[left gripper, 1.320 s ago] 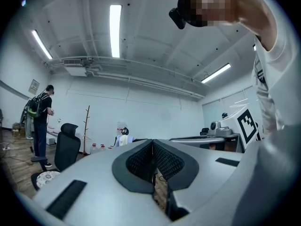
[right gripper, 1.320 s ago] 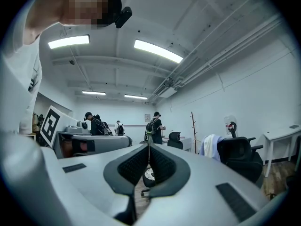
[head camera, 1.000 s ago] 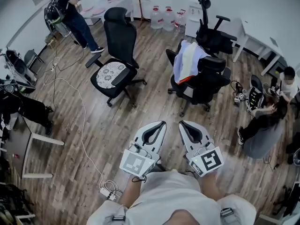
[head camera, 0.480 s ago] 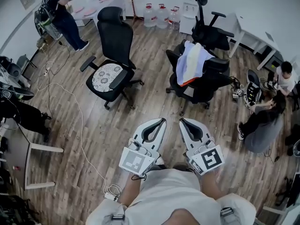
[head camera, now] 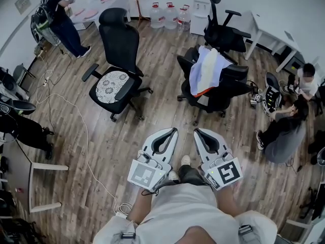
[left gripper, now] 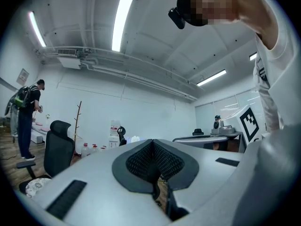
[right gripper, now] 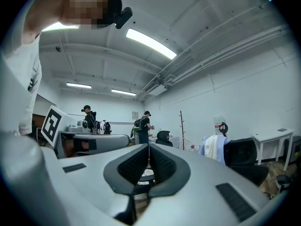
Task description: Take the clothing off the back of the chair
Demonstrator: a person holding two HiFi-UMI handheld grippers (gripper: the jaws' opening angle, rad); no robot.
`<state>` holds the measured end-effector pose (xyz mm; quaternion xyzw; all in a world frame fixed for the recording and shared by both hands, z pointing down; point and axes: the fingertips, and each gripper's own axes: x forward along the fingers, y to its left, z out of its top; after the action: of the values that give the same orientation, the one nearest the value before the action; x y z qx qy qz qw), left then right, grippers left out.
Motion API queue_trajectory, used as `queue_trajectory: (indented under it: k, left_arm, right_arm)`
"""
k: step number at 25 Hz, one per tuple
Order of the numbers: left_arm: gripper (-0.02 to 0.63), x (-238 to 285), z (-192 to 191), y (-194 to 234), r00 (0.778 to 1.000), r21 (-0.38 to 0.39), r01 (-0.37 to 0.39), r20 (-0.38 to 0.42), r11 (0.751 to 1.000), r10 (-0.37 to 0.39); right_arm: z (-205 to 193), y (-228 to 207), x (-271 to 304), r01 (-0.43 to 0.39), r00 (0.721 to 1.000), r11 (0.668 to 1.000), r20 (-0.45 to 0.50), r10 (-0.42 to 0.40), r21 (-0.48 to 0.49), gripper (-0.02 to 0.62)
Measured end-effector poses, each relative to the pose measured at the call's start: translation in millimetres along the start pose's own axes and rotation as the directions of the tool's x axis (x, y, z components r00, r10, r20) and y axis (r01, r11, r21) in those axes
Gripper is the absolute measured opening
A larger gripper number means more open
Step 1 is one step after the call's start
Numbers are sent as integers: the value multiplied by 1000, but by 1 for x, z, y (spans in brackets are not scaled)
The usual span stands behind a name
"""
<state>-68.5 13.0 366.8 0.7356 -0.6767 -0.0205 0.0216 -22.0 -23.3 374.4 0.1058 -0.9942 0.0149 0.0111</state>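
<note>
Head view: left gripper (head camera: 172, 132) and right gripper (head camera: 198, 132) sit side by side, both clenched on nothing, well apart from the pale clothing (head camera: 207, 70) draped over the back of a black office chair (head camera: 226, 88) ahead. Likely best: step closer, open the jaws, pinch a fold near the top edge, then lift upward.

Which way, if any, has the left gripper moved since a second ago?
Yes, forward: the left gripper holds its spot in the head view while the fixed white tubular frame has slid down the picture.
</note>
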Motion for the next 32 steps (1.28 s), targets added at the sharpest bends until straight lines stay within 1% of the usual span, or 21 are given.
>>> queue_trajectory:
  k: [7,11,15,20,27,32]
  left_arm:
    - [18,30,-6,19,1000,7,-18,-9,1000,18]
    - [18,52,-7,33,999,7,-28,-23,1000,28]
    - [18,75,-6,39,999,15,-27,-20,1000,27]
    - [18,98,-3,44,999,19,-39,-37,999,40]
    - [18,128,-7,41,998,30,-26,-55,999,28]
    - [18,140,-8,39,998,31,-21,-64,999,23]
  right_arm:
    - [-8,-28,23,-16,1000,1000,-8,16,9,21]
    - [-5,-47,40,-30,1000,1000,7,30,9,21]
    - [-4,-68,50,-36,999,999,14,35,14,21]
    - [-3,-92,56,-40,999,999,19,39,21,21]
    - [1,-123,60,-49,998,998,43,47,37,21]
    - [2,-136,60,-51,997,998,56,48,44,21]
